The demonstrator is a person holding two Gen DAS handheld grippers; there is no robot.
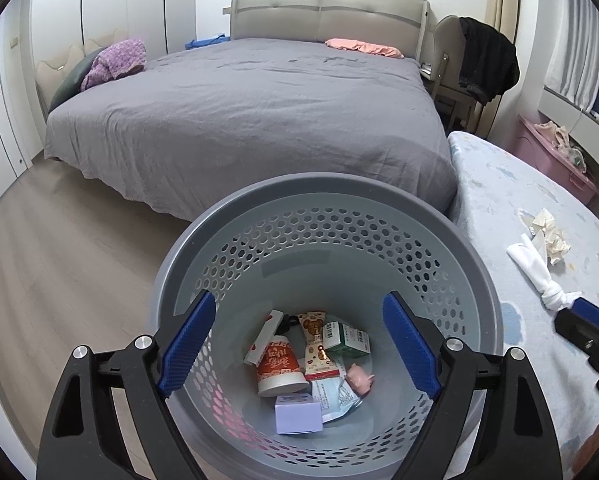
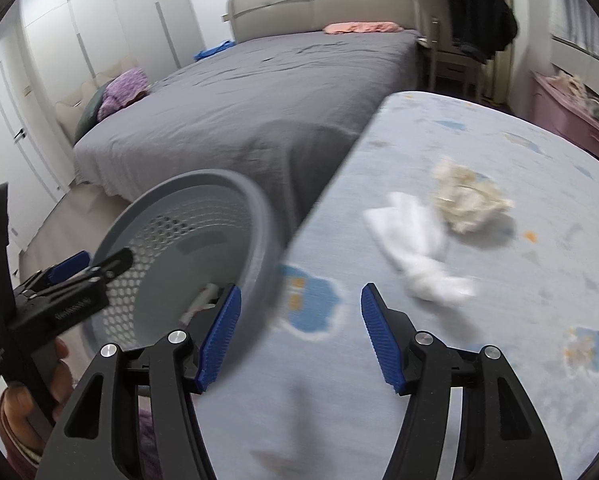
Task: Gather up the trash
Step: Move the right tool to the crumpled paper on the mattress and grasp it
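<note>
While both hand-held grippers (image 1: pixel 299 344) (image 2: pixel 299 332) gape empty, two wads (image 2: pixel 419 240) (image 2: pixel 467 196) lie on mattress (image 2: pixel 499 320); one bin (image 1: pixel 327 200).

The left wrist camera is looking forward and steeply down, straight into the mouth of a grey perforated bin (image 1: pixel 327 264) very close below it, with the grey bed (image 1: pixel 239 120) beyond. The right wrist camera is sitting to the right, tilting down over a pale blue patterned mattress (image 2: pixel 479 140), its picture blurring. Both views are sharing the bin, the grey bed, the white knotted cloth (image 2: pixel 415 240) and the crumpled tissue (image 2: pixel 467 196).
</note>
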